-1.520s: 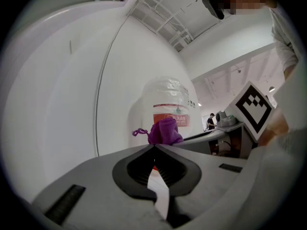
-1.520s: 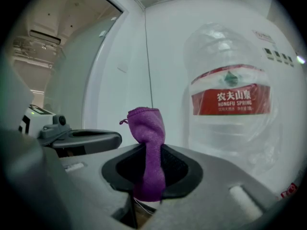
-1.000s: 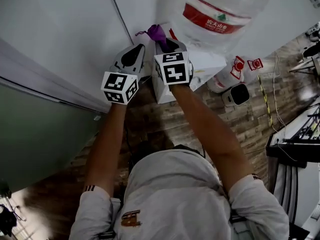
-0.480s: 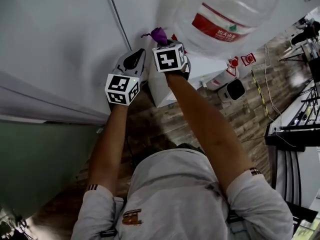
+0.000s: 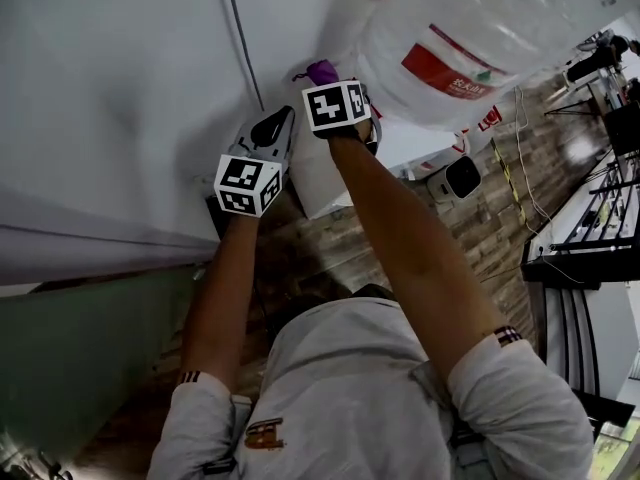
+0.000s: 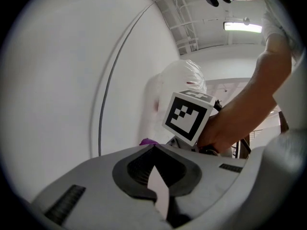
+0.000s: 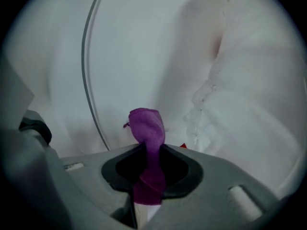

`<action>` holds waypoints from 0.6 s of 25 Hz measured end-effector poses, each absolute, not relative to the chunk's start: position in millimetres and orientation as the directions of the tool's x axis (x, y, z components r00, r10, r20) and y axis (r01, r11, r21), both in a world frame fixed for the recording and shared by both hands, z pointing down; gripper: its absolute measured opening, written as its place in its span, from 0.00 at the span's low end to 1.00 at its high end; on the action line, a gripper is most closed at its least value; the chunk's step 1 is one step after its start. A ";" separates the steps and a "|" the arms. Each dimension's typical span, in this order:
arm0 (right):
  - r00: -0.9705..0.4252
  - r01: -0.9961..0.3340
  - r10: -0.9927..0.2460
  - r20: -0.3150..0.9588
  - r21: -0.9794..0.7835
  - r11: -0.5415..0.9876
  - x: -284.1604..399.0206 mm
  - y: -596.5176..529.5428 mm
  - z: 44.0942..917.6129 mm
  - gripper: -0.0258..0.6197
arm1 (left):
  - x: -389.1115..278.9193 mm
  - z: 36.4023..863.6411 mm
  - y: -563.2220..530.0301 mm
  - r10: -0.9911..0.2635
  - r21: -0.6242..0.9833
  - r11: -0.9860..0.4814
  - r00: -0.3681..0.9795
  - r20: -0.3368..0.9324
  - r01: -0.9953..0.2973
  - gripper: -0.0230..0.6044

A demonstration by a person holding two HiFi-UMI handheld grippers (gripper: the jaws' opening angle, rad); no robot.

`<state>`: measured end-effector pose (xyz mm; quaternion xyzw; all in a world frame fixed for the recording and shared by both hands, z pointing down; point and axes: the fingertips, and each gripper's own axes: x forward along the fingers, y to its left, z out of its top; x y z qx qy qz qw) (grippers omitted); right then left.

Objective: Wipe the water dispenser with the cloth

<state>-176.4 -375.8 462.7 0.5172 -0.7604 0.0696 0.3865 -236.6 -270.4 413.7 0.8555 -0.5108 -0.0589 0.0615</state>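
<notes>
We found ourselves in a workroom of the office or lab kind rather than a home. A plain white panelled wall met a wood-patterned floor, and against that wall stood a water dispenser carrying a big red-labelled bottle. Yellow-and-black tape was stuck along the floor, black equipment racks lined its right edge, and a strip light hung under an open grid ceiling.

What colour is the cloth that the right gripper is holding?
The cloth is purple, clearest in the right gripper view.
</notes>
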 end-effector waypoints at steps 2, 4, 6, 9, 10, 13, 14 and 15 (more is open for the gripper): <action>-0.142 -0.840 -0.728 0.671 0.308 0.447 -176.2 -380.3 466.9 0.18 | -238.1 413.3 -274.1 -0.876 0.164 -0.480 0.480 -0.042 -0.862 0.03; -0.115 -0.842 -0.723 0.681 0.320 0.435 -174.3 -384.4 471.7 0.18 | -239.3 413.5 -277.1 -0.871 0.160 -0.489 0.489 -0.042 -0.857 0.03; -0.090 -0.844 -0.717 0.691 0.329 0.424 -172.0 -387.7 476.3 0.19 | -241.7 414.5 -278.5 -0.868 0.163 -0.494 0.494 -0.042 -0.854 0.03; -0.061 -0.837 -0.709 0.702 0.351 0.420 -170.5 -391.6 481.8 0.19 | -247.5 419.3 -278.5 -0.868 0.176 -0.493 0.495 -0.040 -0.852 0.03; -0.053 -0.831 -0.706 0.706 0.361 0.423 -170.5 -392.2 483.8 0.19 | -249.0 421.3 -278.5 -0.869 0.182 -0.492 0.494 -0.038 -0.851 0.03; -0.032 -0.808 -0.703 0.711 0.396 0.437 -169.4 -392.1 488.4 0.19 | -247.1 425.4 -278.6 -0.865 0.196 -0.497 0.500 -0.039 -0.845 0.03; -0.027 -0.804 -0.702 0.711 0.402 0.438 -168.6 -391.7 488.8 0.19 | -245.0 425.9 -278.5 -0.863 0.199 -0.502 0.504 -0.040 -0.842 0.03; -0.024 -0.803 -0.702 0.712 0.404 0.437 -167.6 -390.9 488.6 0.18 | -242.8 426.2 -278.3 -0.860 0.200 -0.506 0.509 -0.042 -0.839 0.03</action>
